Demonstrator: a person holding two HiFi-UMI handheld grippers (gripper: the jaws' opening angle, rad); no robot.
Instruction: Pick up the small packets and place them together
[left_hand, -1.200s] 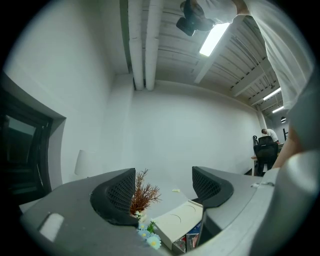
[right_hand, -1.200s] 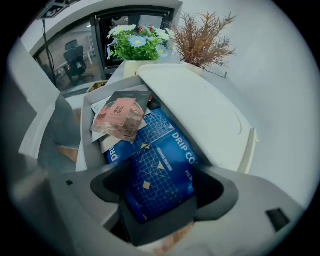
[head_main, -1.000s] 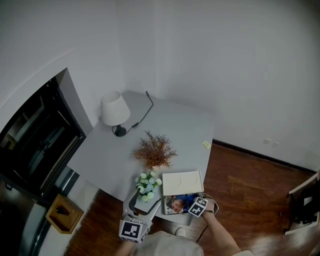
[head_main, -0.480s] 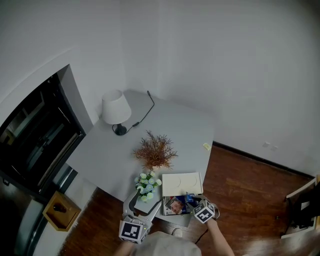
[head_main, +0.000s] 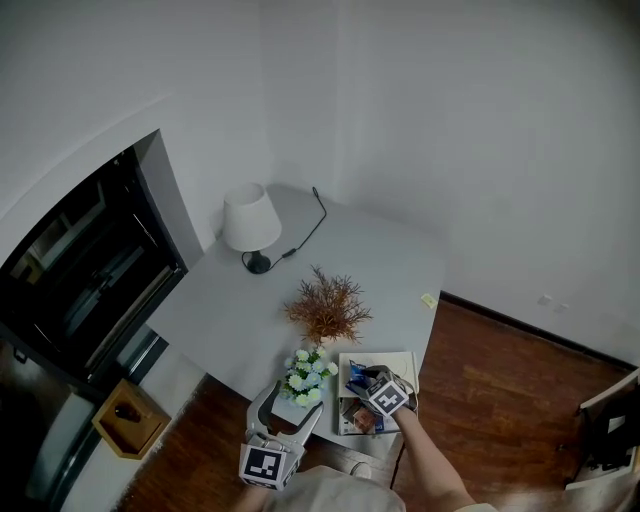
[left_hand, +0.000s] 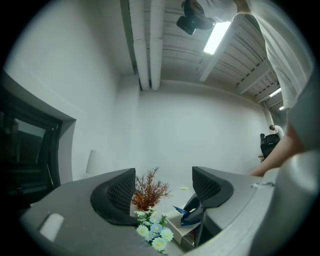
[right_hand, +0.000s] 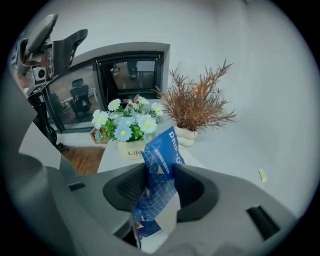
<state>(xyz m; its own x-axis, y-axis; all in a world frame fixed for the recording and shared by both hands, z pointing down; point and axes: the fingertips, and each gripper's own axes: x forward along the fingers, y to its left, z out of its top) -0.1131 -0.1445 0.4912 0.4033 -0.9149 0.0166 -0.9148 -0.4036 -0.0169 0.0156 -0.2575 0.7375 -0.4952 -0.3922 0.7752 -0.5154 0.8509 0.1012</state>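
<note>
A blue printed packet (right_hand: 161, 165) stands pinched between the jaws of my right gripper (right_hand: 161, 189). The jaws closed on it and have just eased a little wider, with the packet still between them. In the head view this gripper (head_main: 364, 380) holds the packet (head_main: 356, 370) above the white box (head_main: 398, 360) at the table's near edge. A small yellow packet (head_main: 428, 300) lies alone near the table's right edge. My left gripper (left_hand: 164, 192) is open and holds nothing. It points level from the near edge (head_main: 290, 408) towards the flowers.
A pot of white and yellow flowers (head_main: 310, 375) and a dried rust-coloured plant (head_main: 328, 308) stand left of the box. A magazine (head_main: 357, 420) lies under the right hand. A white lamp (head_main: 250, 218) with its cable stands at the far left. A dark window sits beyond the table's left side.
My right gripper has lifted and swung left from the magazine at the table's near corner to above the white box, carrying the blue packet. The left gripper has stayed put.
</note>
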